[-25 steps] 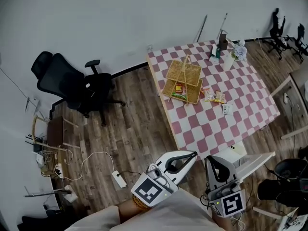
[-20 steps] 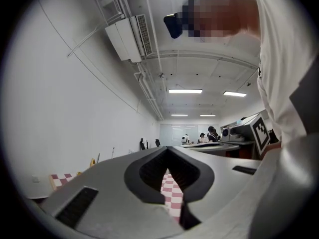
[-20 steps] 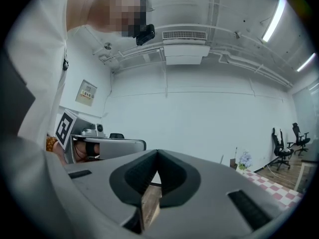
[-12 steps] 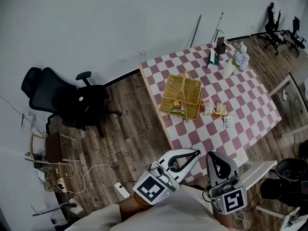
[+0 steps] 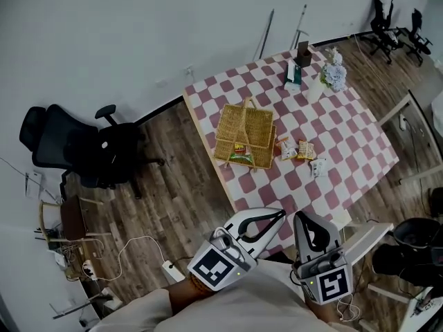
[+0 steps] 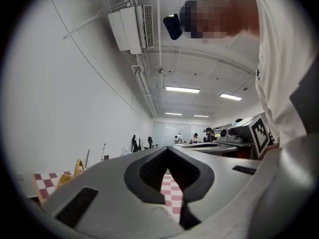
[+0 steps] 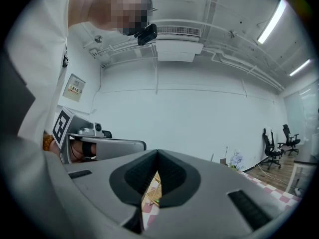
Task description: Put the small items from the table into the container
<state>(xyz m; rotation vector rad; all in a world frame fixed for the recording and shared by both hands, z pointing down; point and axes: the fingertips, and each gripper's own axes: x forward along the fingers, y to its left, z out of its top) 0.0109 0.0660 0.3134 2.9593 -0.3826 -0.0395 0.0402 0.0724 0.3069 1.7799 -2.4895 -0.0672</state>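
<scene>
Distance is my first worry: both pairs sit close to my chest, short of the table's near edge, and nothing is in them. My left tongs [image 5: 281, 214] are pressed together, with only air and checked cloth showing past the tips. My right tongs [image 5: 303, 217] are pressed together too, and empty. If I meet a packet with them like this I will only shove it, so they need spreading before I arrive.

Past the tips comes the table [image 5: 360, 144]. I stand at its corner rather than square on, so a long reach could have me leaning and coming in too flat. Three packets [image 5: 305, 149] lie loose on the cloth just right of the basket [image 5: 243, 135]: two side by side and a third packet [image 5: 318, 167] nearer me. They look thin and crinkly. I judge the tips could skid over them, pinch the cloth along with one, or nudge the third packet toward the near edge. The basket looks light and has a green packet [image 5: 240, 158] inside, so a clumsy drop or a knock on its rim could slide or tip it.

Farthest off, flowers [image 5: 333, 76] and a box [image 5: 293, 77] stand at the back, where an overshoot could topple them
</scene>
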